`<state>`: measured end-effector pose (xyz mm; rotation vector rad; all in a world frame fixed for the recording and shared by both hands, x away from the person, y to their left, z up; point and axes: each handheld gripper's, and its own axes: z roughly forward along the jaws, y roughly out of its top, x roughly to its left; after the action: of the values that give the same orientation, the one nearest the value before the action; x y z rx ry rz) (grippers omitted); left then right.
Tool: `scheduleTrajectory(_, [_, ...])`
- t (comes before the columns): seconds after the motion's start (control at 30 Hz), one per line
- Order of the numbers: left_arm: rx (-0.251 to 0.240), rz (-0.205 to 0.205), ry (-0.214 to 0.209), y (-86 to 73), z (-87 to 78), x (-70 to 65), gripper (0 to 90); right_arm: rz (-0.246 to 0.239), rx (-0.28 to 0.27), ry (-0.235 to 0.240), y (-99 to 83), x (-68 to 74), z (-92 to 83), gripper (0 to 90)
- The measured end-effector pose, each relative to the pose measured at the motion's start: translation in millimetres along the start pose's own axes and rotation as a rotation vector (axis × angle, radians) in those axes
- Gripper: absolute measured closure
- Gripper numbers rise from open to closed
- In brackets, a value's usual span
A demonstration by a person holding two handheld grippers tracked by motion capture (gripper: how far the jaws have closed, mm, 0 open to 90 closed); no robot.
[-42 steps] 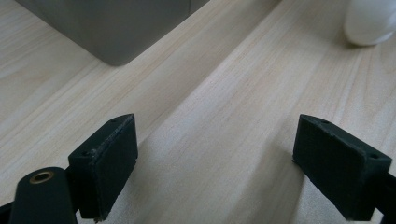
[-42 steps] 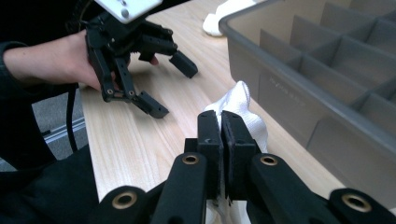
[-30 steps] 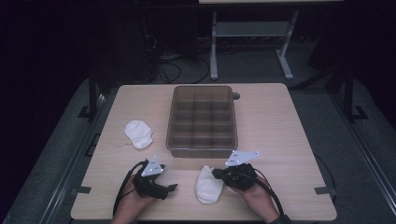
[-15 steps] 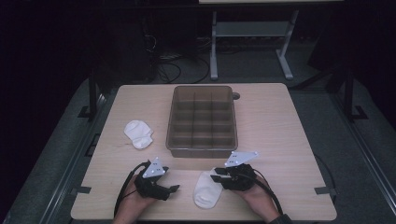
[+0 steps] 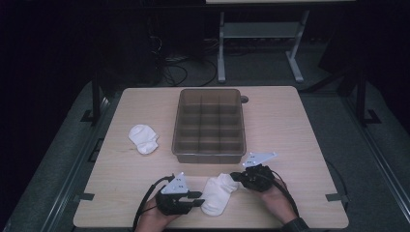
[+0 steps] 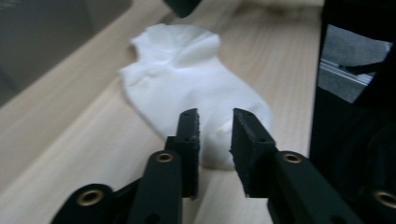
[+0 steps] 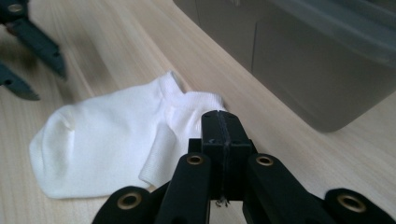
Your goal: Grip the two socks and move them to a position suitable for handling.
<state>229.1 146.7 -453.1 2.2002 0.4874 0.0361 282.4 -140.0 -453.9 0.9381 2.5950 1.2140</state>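
We work on the white sock (image 5: 218, 193) that lies flat on the table (image 5: 300, 130), just in front of the brown divided bin (image 5: 209, 124) and between our two hands. The right tongs (image 7: 223, 128) are pressed fully together at the sock's cuff end; the cloth seems pinched there, though the closed tips hide whether they hold it or merely rest on it. The left tongs (image 6: 215, 128) have just been closing and stand with a narrow gap, the toe end of the sock right at their tips, the pads not yet pressing on the cloth as far as we can tell. The sock's long axis runs slantwise to the bin's front wall: the cuff points toward the bin and to our right, the rounded toe points away from it, toward our left hand and the table's near edge. What could go wrong, we judge: the left tongs may close on air or catch only the top layer, so the toe slips free as soon as we lift or fold; thin cloth lying flat gives little to bite. If the right tongs hold only a thread of the cuff, a pull from the other side could tear it loose or drag the whole sock sideways and bunch it. A second sock (image 5: 143, 138), rolled up, sits left of the bin, well apart from all this.
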Motion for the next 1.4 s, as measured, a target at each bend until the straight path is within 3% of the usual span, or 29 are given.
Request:
scheduleTrajectory(0.17, [0.031,-0.018,-0.046,0.2,8.1,-3.6,84.7,-0.010,0.033,0.002,-2.5,-0.2,6.7,89.8])
scheduleTrajectory(0.37, [0.084,-0.030,-0.050,-4.1,17.4,1.4,85.7,-0.021,0.072,-0.003,-4.8,-0.8,15.4,89.9])
scheduleTrajectory(0.43, [0.080,-0.037,-0.054,-4.5,17.7,2.8,85.9,-0.019,0.073,-0.004,-4.7,-0.6,15.3,89.9])
scheduleTrajectory(0.67, [0.100,-0.023,0.008,-3.1,13.8,10.4,86.3,-0.015,0.080,-0.002,-9.8,1.9,9.7,89.9])
scheduleTrajectory(1.03, [0.103,-0.026,0.060,-2.0,10.9,22.7,86.8,-0.043,0.107,0.009,-17.8,17.7,1.0,89.9])
scheduleTrajectory(1.27, [0.109,-0.031,0.099,-0.2,9.5,33.2,87.6,-0.046,0.109,0.036,-24.4,24.4,-4.7,89.9])
scheduleTrajectory(1.4, [0.125,-0.010,0.136,2.2,9.5,36.2,88.0,-0.059,0.103,0.057,-28.5,29.6,-6.8,89.9])
